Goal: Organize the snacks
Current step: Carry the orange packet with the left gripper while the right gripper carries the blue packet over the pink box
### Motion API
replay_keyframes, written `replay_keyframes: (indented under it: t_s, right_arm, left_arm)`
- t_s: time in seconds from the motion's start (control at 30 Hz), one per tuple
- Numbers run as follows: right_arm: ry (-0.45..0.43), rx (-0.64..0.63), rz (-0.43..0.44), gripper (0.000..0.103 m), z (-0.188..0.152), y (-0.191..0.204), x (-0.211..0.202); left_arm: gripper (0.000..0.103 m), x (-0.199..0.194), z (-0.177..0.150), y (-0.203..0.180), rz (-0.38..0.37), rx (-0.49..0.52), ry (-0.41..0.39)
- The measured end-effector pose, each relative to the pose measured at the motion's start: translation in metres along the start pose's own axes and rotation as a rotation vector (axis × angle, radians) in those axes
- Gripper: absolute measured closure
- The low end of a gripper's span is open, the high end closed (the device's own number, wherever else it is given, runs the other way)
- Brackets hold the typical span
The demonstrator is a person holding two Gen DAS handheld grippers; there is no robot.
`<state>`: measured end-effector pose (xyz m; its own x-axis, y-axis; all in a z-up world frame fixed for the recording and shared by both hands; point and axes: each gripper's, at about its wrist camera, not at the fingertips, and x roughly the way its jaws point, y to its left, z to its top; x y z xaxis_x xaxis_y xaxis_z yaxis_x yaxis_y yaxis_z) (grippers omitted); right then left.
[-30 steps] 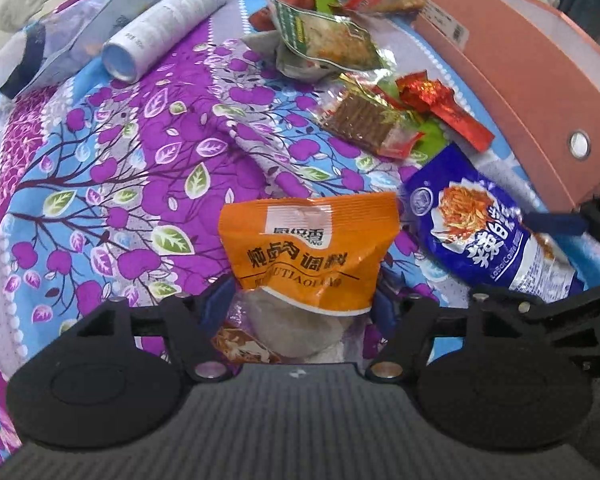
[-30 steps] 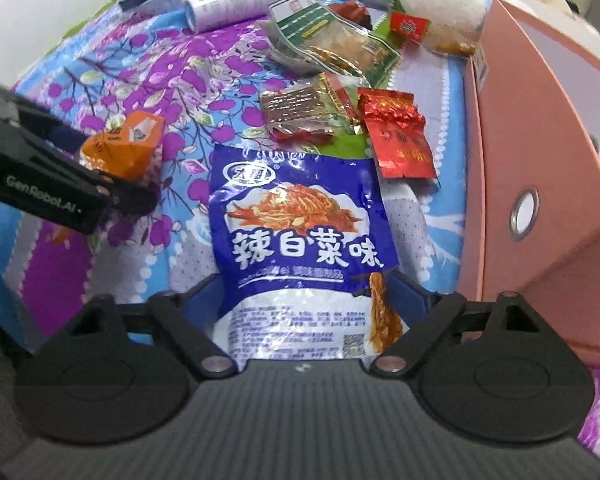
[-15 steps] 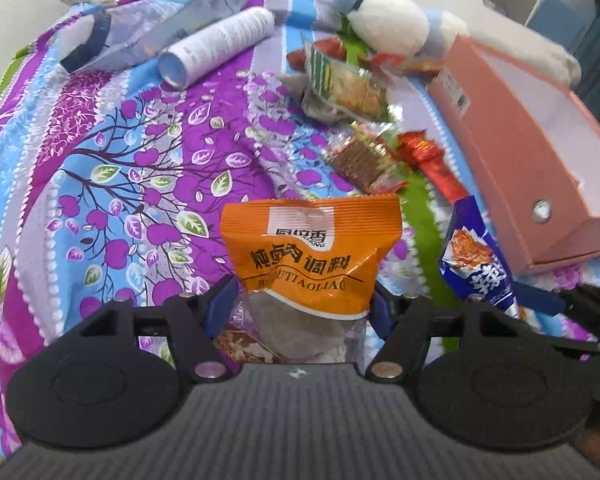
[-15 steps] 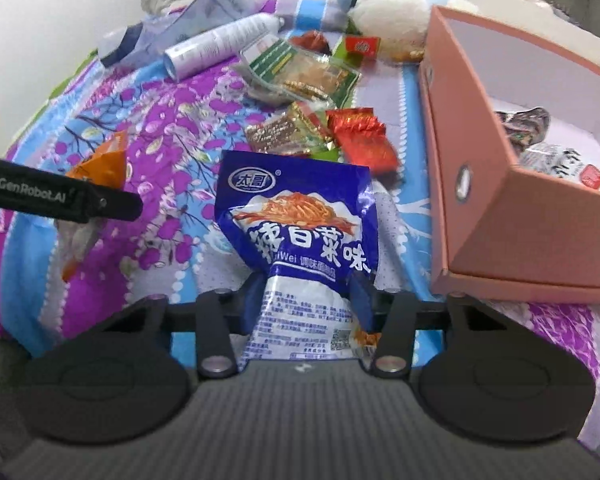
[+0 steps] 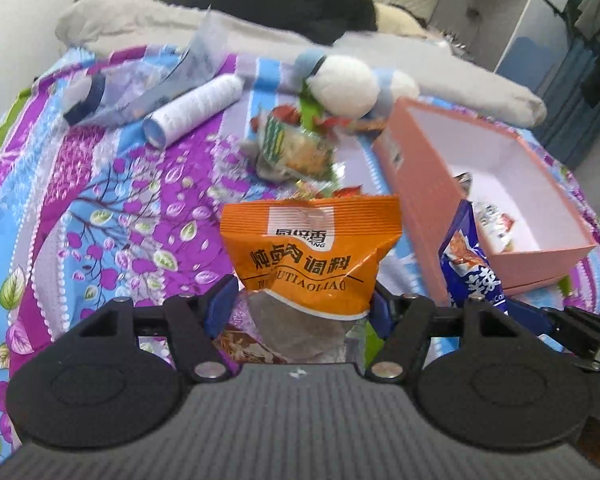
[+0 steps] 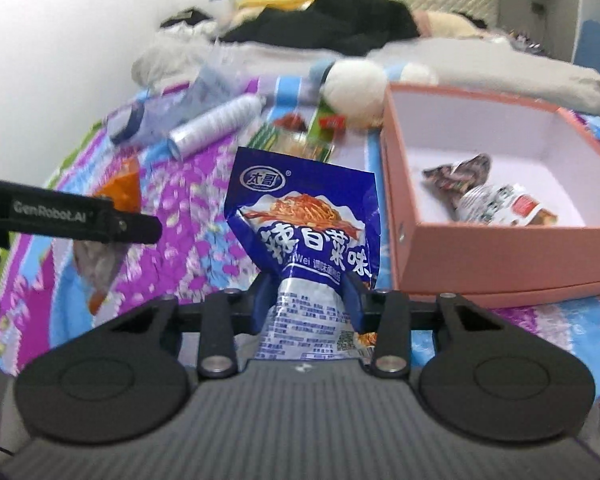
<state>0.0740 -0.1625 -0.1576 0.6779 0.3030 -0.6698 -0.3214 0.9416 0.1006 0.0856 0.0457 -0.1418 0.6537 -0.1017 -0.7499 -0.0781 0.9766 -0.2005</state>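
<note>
Lifted above the flowered bedspread, an orange seasoning packet [image 5: 312, 256] stands upright in my left gripper [image 5: 300, 304], which is shut on its lower clear part. My right gripper [image 6: 308, 300] pinches the narrow lower part of a blue spicy-cabbage snack packet [image 6: 304, 224]; its jaws are still closing on it and the bag is crumpled between the pads. The blue packet [image 5: 468, 268] also shows at the right of the left wrist view. The orange packet [image 6: 120, 188] hangs at the left of the right wrist view. An open pink box [image 6: 500, 260] lies to the right.
Two wrapped snacks [image 6: 496, 200] lie inside the pink box [image 5: 420, 208]. Farther back on the bed sit a green snack packet [image 5: 296, 152], a white cylinder [image 5: 192, 112], a plastic bag [image 5: 132, 88] and a white plush toy [image 5: 344, 84]. Pillows and clothes lie behind.
Both grippers have risen off the bed with their packets. The right jaws narrowed and squeezed the blue packet. The inside of the pink box has come into view.
</note>
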Motion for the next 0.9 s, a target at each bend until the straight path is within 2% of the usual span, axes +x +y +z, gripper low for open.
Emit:
replay_keyframes:
  t_s: [0.23,0.47,0.7,0.9]
  right_arm:
    - [-0.095,0.051,-0.028,0.062,0.008,-0.012,-0.046]
    - [-0.139,0.097,-0.062,0.063,0.009,-0.027,-0.075]
    - [-0.158,0.143,-0.097,0.063,0.006,-0.046,-0.089]
    - [-0.167,0.179,-0.121,0.063,0.012,-0.068,-0.087]
  left_arm:
    - [0.031,-0.029,0.003,-0.032,-0.057,0.034,-0.037]
    - [0.031,-0.046,0.007,-0.062,-0.118,0.070,-0.063]
    - [0.031,-0.045,0.018,-0.086,-0.163,0.095,-0.071]
    - [0.031,-0.029,0.035,-0.111,-0.200,0.133,-0.065]
